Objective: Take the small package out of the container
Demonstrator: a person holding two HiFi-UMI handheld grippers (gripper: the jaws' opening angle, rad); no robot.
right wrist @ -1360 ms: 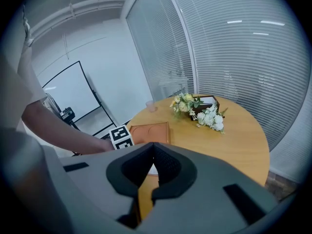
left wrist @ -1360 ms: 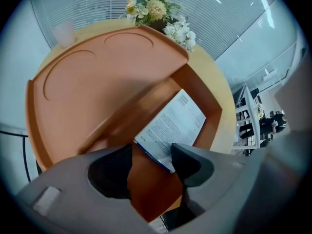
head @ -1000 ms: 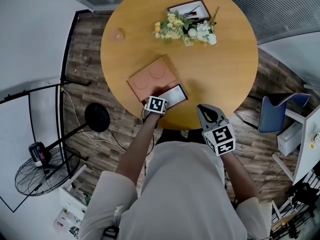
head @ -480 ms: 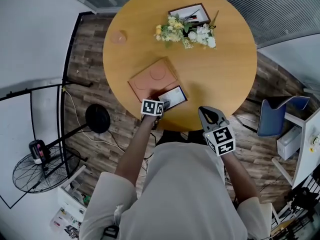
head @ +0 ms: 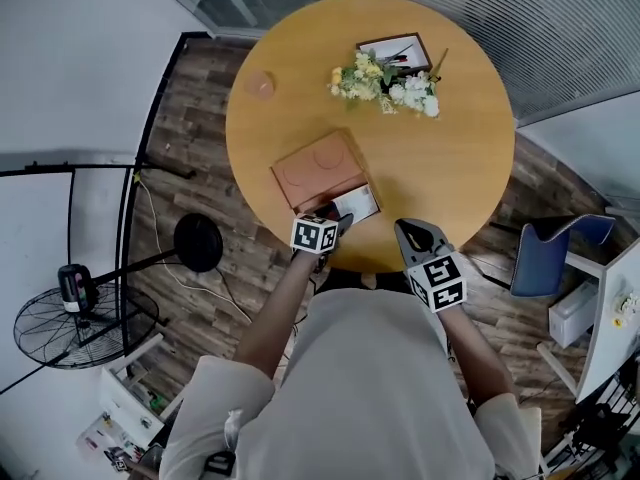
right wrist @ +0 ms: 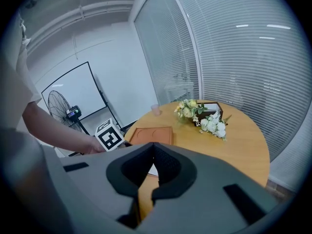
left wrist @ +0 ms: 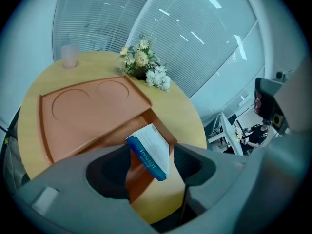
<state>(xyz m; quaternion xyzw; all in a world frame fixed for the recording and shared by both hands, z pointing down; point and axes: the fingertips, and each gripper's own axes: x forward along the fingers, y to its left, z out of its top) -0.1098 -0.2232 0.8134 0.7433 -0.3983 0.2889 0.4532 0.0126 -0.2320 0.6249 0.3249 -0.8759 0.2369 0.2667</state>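
Note:
The terracotta container [head: 318, 168] lies flat on the round wooden table [head: 450, 158], its lid [left wrist: 92, 106] marked with two circles. The small package [head: 358, 204], white with a blue edge [left wrist: 152, 147], leans tilted at the container's near corner. My left gripper [head: 335, 223] is at that corner, and the package stands between its wide jaws [left wrist: 146, 167]. The pads do not visibly press on it. My right gripper [head: 408, 230] hangs at the table's near edge, off to the right. Its fingertips meet and hold nothing [right wrist: 153, 145].
White and yellow flowers [head: 385, 80] lie at the table's far side beside a brown tray [head: 395, 51]. A pink cup [head: 260, 85] stands at the far left. On the floor are a blue chair [head: 545, 248], a black lamp base [head: 197, 241] and a fan [head: 70, 318].
The left gripper has drawn back a little toward the table's near edge. The package, which lay flat in a dark frame, now stands tilted. The right gripper has stayed in place.

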